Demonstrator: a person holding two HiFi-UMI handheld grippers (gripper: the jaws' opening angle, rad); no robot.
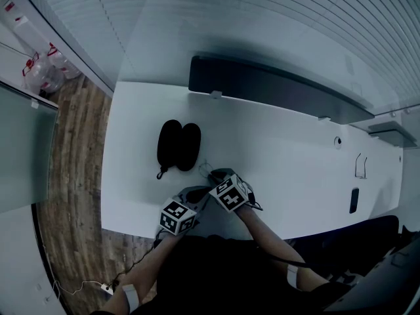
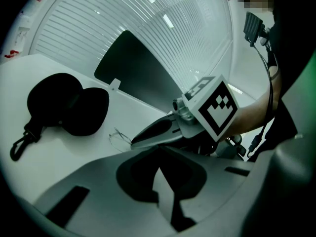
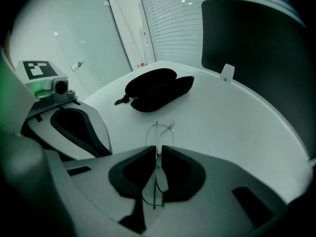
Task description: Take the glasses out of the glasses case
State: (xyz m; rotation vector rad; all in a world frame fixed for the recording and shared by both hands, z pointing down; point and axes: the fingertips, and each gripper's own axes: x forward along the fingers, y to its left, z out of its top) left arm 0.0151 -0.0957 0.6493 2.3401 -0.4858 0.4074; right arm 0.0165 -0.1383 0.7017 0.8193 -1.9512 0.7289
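Observation:
The black glasses case (image 1: 178, 146) lies open and empty on the white table (image 1: 295, 156), its two halves side by side; it also shows as the case (image 2: 66, 105) and the case (image 3: 158, 89). My right gripper (image 3: 158, 148) is shut on thin wire-rimmed glasses (image 3: 157, 132), held low over the table just in front of the case. The glasses (image 2: 118, 137) stick out past the right gripper (image 2: 136, 142). My left gripper (image 2: 159, 156) is shut with nothing in it, close beside the right one near the front edge. In the head view the left gripper (image 1: 195, 193) sits just left of the right gripper (image 1: 213, 174).
A long dark panel (image 1: 275, 87) stands along the table's back edge. A small dark object (image 1: 354, 200) lies at the far right. Wooden floor (image 1: 72, 149) with plastic bags (image 1: 46, 71) lies beyond the left edge. A clip strap (image 2: 19, 144) hangs off the case.

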